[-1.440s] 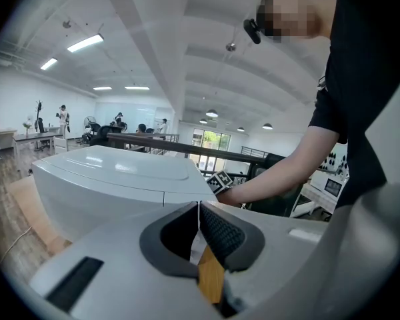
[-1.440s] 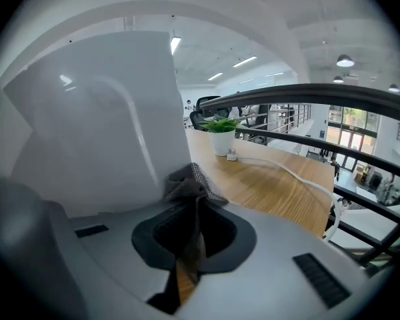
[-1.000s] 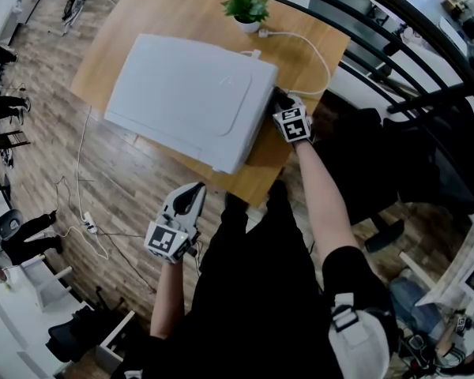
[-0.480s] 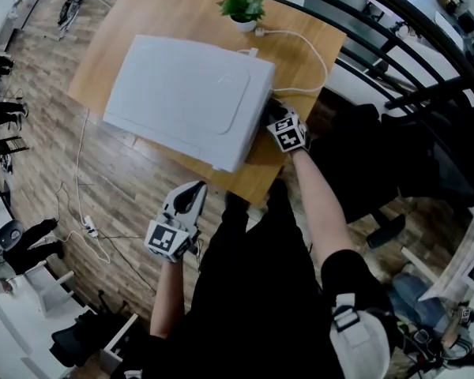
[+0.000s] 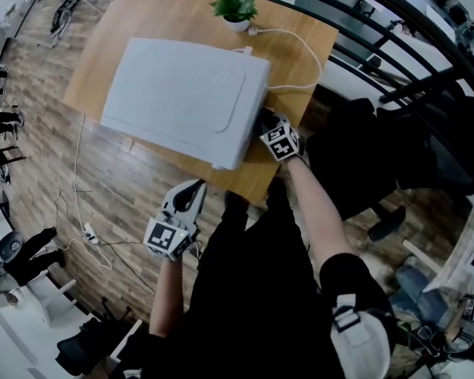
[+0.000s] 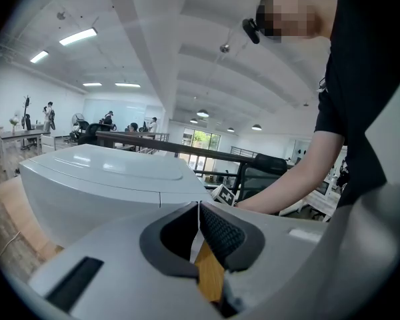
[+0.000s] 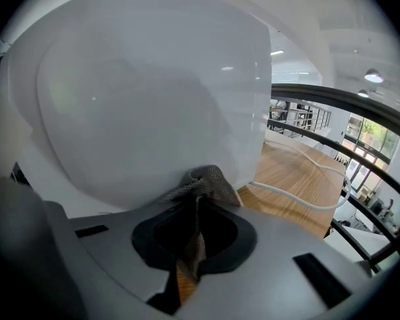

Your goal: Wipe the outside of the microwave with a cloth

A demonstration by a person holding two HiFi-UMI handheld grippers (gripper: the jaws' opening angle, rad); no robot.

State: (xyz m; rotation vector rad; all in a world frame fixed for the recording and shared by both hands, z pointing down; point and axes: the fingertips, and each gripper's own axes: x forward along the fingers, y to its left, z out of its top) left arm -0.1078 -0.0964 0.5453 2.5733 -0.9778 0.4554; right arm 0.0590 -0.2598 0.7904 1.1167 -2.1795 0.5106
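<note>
- Right tool (image 5: 270, 126) first: what is it doing?
- It is clamped on a grey mesh cloth (image 7: 203, 181), and the bunched end of that cloth presses on the right side wall of the microwave (image 5: 182, 97), low down near the desk (image 5: 182, 10).
- Has anything moved in the last second?
- Yes. In the head view that tool has slid along the side wall toward the person, from nearer the back to nearer the front corner. I read that as one wiping stroke partly done on that wall.
- And the left tool (image 5: 191, 196)?
- It hasn't moved. It hangs off the front edge of the desk, over the floor, with its jaws together and nothing between them. It plays no part in the wipe.
- So how far along is the job?
- Only the right wall is being worked. The top and the other faces show no cloth on them, so I'd guess most of the outside is still to do.
- How does the microwave look?
- It has a white, smooth, slightly glossy shell with a shallow raised panel, and ceiling lights glint on it in the right gripper view. I can't make out any dirt. It sits near the desk's front edge, with a small potted plant (image 5: 237, 8) and a white cable (image 5: 304, 42) behind it.
</note>
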